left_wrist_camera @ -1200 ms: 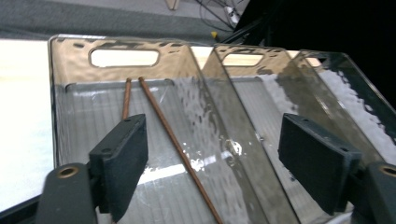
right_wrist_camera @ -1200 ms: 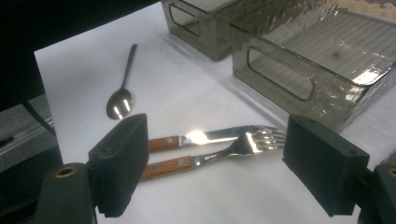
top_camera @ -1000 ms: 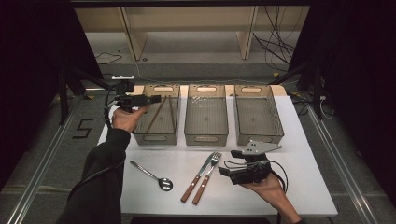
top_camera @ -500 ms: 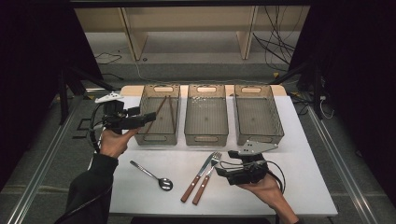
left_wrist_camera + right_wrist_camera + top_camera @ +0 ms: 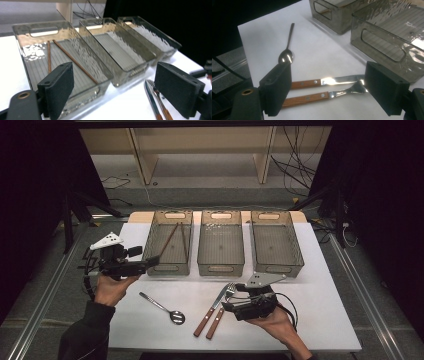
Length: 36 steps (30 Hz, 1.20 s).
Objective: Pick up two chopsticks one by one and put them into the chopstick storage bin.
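Sorting of cutlery into trays is judged to be the work in hand. The right hand-held gripper (image 5: 231,306) is held low over the table (image 5: 320,310), jaws spread and empty, aimed at the knife (image 5: 329,81) and fork (image 5: 324,96), which lie side by side on the table just in front of the middle tray (image 5: 220,242). In the right gripper view both wooden handles are seen between the spread jaws, not yet pinched. The step is judged to be the approach to a pick. For the next move, one handle should be singled out, since the two lie close together, and the jaws lowered around it before closing.

The left hand-held gripper (image 5: 150,262) is spread and empty, held beside the near corner of the left tray (image 5: 167,242), where two chopsticks (image 5: 169,240) are already lying. The spoon (image 5: 162,307) is left on the table between the hands; the right tray (image 5: 276,242) is empty.

Compared with a second ago, the left hand-held gripper has been drawn back from over the left tray toward the table edge, and the right one has been lowered nearer the knife and fork
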Tool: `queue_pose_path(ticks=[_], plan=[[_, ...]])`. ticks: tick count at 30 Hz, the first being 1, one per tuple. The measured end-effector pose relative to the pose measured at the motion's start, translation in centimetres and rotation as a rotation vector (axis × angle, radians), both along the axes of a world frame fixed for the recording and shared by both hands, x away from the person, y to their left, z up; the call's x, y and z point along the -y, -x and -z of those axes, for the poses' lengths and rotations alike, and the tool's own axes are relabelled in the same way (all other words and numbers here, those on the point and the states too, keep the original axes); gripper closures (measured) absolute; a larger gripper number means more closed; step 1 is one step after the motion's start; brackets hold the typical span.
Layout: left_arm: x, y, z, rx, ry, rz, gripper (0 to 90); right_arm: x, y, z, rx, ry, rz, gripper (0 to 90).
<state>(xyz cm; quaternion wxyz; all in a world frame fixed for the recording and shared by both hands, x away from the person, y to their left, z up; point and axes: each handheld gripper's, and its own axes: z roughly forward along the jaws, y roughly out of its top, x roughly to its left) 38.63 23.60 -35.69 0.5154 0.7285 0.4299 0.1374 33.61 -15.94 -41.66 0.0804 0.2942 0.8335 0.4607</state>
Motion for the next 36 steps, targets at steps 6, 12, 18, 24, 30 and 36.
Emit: queue_pose_path(ticks=[6, 12, 18, 24, 30, 36], plan=[[0.2, 0.7, 0.7, -0.017, -0.078, 0.074, 15.6, 0.6, 0.1, 0.1, 0.002, -0.011, 0.006, 23.0], [0.3, 1.4, 1.6, -0.037, -0.176, 0.129, 15.7, 0.5, 0.1, 0.1, 0.001, -0.015, 0.007, 23.0], [0.6, 1.6, 2.6, -0.067, -0.256, 0.168, 15.7, 0.5, 0.1, 0.2, -0.004, -0.014, 0.004, 23.0], [1.3, 1.7, 3.2, -0.076, -0.335, 0.218, 15.7, 0.7, 0.1, 0.4, -0.007, -0.019, 0.001, 23.0], [1.5, 1.6, 3.9, -0.095, -0.378, 0.225, 18.7, 1.3, 0.3, 0.6, -0.01, -0.023, 0.012, 22.9], [1.6, 1.6, 4.9, -0.097, -0.402, 0.218, 21.6, 2.2, 0.5, 0.6, -0.007, -0.038, 0.037, 22.7]])
